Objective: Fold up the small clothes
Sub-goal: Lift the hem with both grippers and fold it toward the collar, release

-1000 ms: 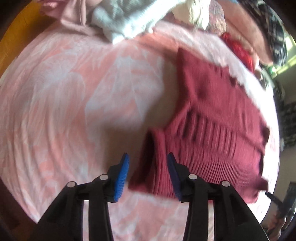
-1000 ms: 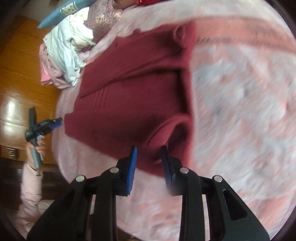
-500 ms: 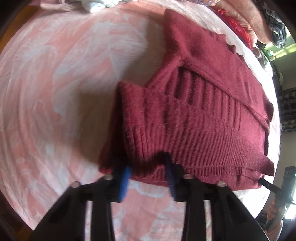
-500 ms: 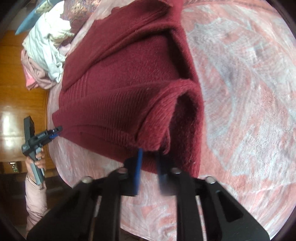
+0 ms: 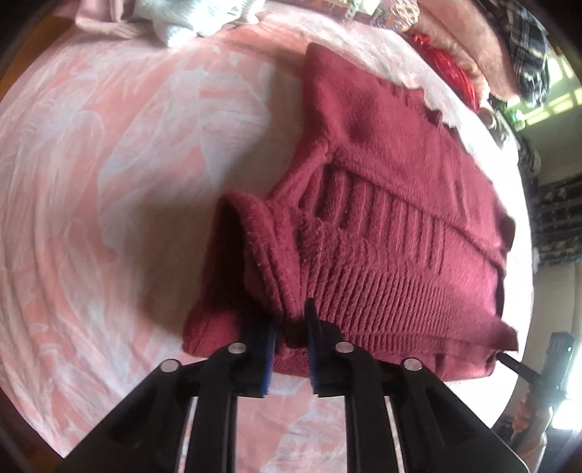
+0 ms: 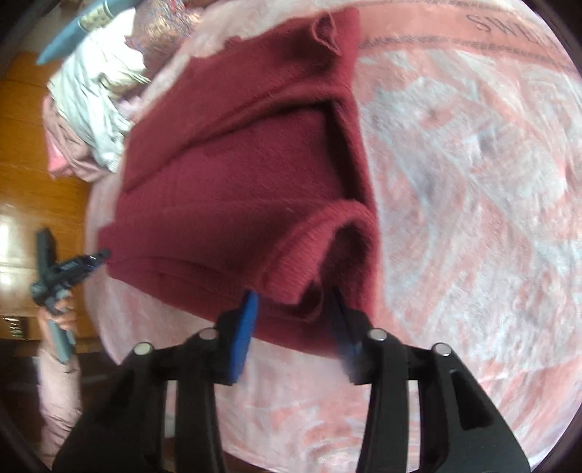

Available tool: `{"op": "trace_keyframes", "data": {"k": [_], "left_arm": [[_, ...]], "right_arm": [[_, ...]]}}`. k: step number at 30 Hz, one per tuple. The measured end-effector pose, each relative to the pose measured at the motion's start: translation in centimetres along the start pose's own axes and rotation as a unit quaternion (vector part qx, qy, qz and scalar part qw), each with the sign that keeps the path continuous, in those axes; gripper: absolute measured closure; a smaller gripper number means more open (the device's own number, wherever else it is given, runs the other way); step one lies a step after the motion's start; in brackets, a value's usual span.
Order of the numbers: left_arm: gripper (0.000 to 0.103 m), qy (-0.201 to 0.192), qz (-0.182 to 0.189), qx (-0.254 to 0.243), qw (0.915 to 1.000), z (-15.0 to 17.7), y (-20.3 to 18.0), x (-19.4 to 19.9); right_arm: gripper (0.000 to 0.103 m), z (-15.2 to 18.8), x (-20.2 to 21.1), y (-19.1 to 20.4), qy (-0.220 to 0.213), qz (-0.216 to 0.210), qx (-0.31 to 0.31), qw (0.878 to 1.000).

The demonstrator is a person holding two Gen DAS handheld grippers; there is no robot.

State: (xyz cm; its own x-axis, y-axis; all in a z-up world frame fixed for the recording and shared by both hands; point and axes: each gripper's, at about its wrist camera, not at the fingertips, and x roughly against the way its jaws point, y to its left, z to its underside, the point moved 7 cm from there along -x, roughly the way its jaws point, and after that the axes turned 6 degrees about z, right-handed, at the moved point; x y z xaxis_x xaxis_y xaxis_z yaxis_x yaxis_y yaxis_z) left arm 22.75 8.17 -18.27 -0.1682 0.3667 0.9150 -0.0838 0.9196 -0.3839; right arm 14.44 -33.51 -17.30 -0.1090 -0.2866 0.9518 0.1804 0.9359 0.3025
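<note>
Around you: a heap of pale clothes (image 5: 189, 18) at the far edge of the pink blanket (image 5: 109, 182), a red item (image 5: 447, 69) and plaid cloth (image 5: 527, 54) at the far right. Nothing blocks either claw. Writing: blanket border letters (image 6: 509, 25), partly cut off, unreadable. Sweater (image 5: 393, 203): maroon, flat on the blanket. Your left claw (image 5: 291, 349) is closing on its near hem corner, pads pressing the knit. Your right claw (image 6: 294, 320) is opening, the other raised hem corner between its jaws, pads clear of it.
</note>
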Motion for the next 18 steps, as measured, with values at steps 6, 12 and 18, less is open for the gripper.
{"op": "trace_keyframes", "data": {"k": [6,12,18], "left_arm": [[0.068,0.015,-0.005,0.003,0.9999,0.3,-0.2,-1.8],[0.085,0.001,-0.002,0.008,1.0000,-0.4,-0.4,-2.0],[0.089,-0.054,0.061,0.024,0.9964,-4.0,-2.2,0.4]], "right_arm": [[0.087,0.3,-2.0,-0.2,0.014,-0.016,-0.025,0.999],[0.101,-1.1,-0.2,1.1,-0.019,-0.053,-0.021,0.998],[0.101,-5.3,4.6,0.2,-0.108,-0.094,-0.063,0.988]]}}
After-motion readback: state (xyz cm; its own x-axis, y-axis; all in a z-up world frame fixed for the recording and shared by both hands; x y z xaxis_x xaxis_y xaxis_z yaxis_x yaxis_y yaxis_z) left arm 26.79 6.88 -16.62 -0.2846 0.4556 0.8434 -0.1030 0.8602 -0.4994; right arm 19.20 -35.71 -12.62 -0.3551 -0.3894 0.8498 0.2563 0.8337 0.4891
